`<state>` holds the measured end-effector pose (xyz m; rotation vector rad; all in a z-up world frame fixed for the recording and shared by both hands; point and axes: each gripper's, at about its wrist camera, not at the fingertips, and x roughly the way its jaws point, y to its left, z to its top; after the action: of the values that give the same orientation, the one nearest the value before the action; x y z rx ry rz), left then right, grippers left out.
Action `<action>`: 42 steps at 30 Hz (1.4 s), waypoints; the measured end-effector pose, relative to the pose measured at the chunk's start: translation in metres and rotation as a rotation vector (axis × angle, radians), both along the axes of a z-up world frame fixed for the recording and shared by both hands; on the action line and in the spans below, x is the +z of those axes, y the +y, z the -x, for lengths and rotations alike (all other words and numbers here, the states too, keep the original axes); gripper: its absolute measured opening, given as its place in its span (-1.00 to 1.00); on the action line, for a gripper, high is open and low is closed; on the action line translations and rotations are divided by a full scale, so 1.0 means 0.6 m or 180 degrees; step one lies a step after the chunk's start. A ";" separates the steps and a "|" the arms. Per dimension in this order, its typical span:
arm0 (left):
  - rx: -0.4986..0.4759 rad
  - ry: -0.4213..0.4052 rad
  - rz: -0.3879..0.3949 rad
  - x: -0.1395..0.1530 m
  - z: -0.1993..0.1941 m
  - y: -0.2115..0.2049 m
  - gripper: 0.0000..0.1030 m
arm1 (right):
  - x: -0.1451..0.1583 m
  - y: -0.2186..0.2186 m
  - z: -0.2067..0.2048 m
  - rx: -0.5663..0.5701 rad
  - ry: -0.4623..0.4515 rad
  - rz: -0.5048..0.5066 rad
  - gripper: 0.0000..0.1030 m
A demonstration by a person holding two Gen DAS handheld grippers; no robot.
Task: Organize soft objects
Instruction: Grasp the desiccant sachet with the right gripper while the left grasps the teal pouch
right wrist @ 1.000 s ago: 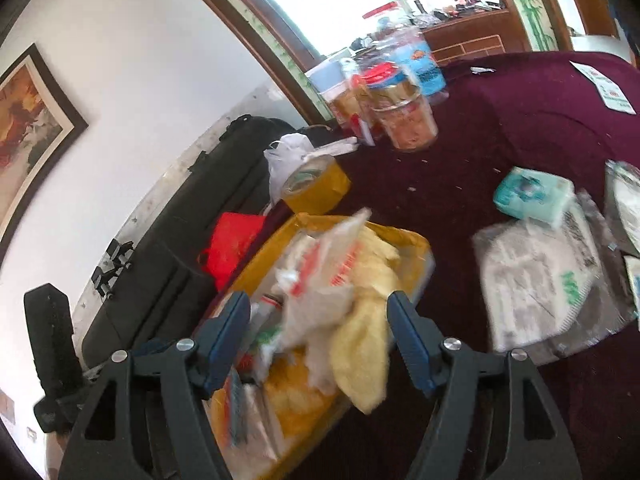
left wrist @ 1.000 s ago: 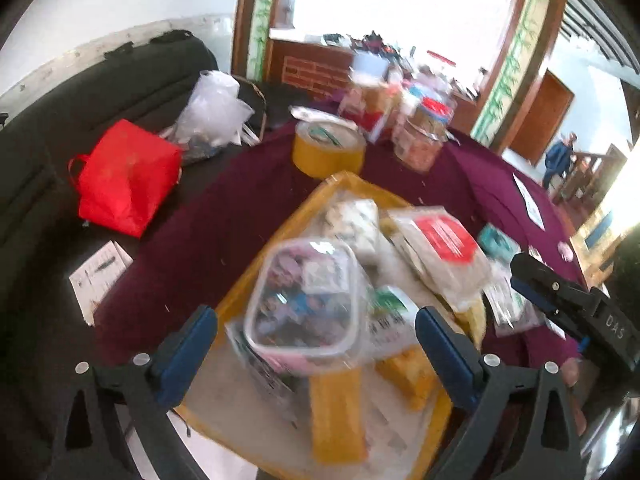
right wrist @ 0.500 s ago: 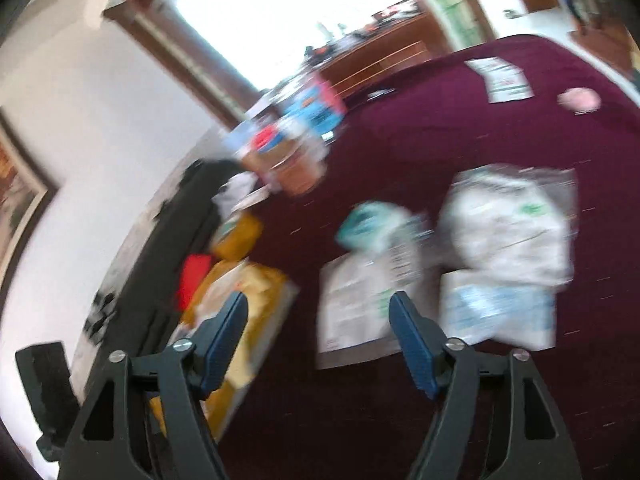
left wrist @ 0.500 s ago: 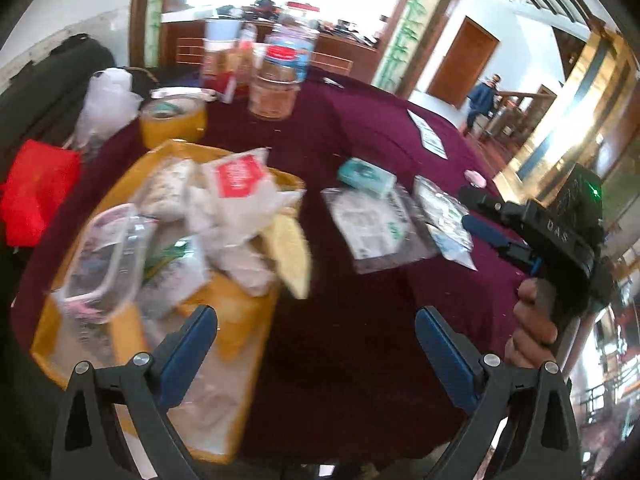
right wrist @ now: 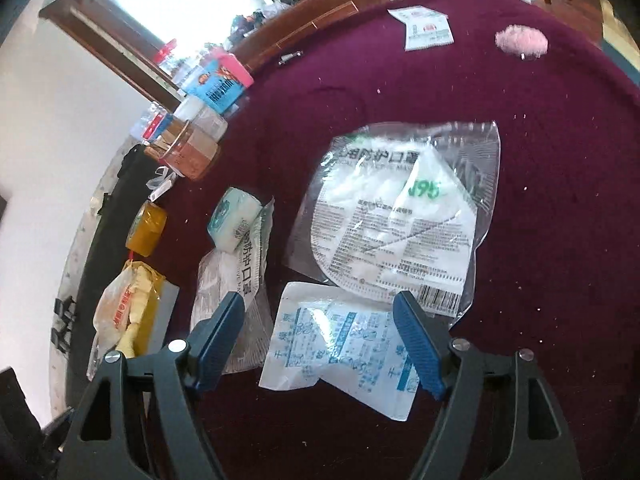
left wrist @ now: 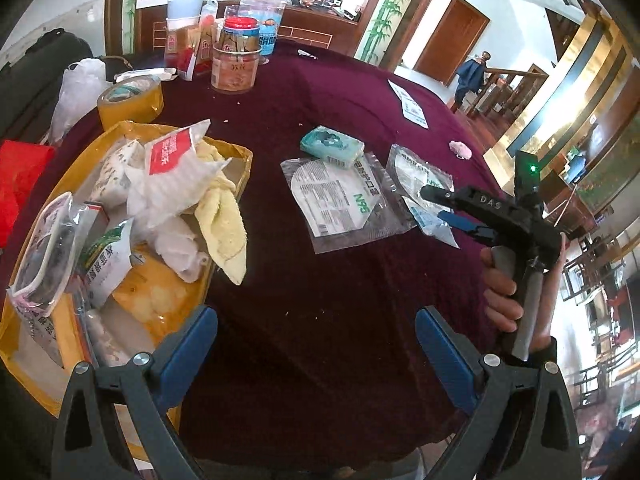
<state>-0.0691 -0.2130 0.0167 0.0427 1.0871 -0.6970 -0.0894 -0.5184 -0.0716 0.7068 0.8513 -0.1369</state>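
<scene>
On the dark red tablecloth (right wrist: 560, 240), right by our right gripper (right wrist: 320, 332), lies a small flat packet with blue print (right wrist: 340, 344). We see it just ahead of the fingers and partly between them, with its long side running across from one finger to the other. Our right gripper's jaws have just been opening and now stand wide, and nothing is pinched in them yet; the pads do not press on the packet. Just past the packet, and touching its far edge, sits the big mask bag (right wrist: 404, 216). To the left of the packet lie another mask bag (right wrist: 232, 280) and a green tissue pack (right wrist: 234, 222). Our left gripper (left wrist: 316, 344) is also wide apart and holds nothing; under it we see only bare cloth. It is much farther from the packet, so we think the right one should take it. The yellow tray (left wrist: 132, 132) of soft things waits well to the left of the packet.
</scene>
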 end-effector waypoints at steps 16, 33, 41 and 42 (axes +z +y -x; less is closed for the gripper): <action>-0.0089 0.0117 -0.0017 -0.017 -0.005 -0.023 0.95 | -0.001 0.031 -0.003 0.0436 -0.0007 0.0099 0.48; -0.0056 0.0173 -0.0003 -0.024 -0.013 -0.022 0.95 | -0.008 0.093 0.014 0.0332 0.0288 0.1003 0.20; -0.0131 0.0204 0.0024 -0.011 -0.067 -0.081 0.95 | -0.001 0.058 0.036 0.0200 0.0029 0.0582 -0.47; -0.0122 0.0231 0.0033 -0.013 -0.078 -0.091 0.95 | 0.000 0.058 0.036 0.0179 0.0016 0.0561 -0.50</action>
<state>-0.0225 -0.2674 0.0086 0.0296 1.1545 -0.7432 -0.1112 -0.4835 -0.0717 0.5172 0.8518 -0.1613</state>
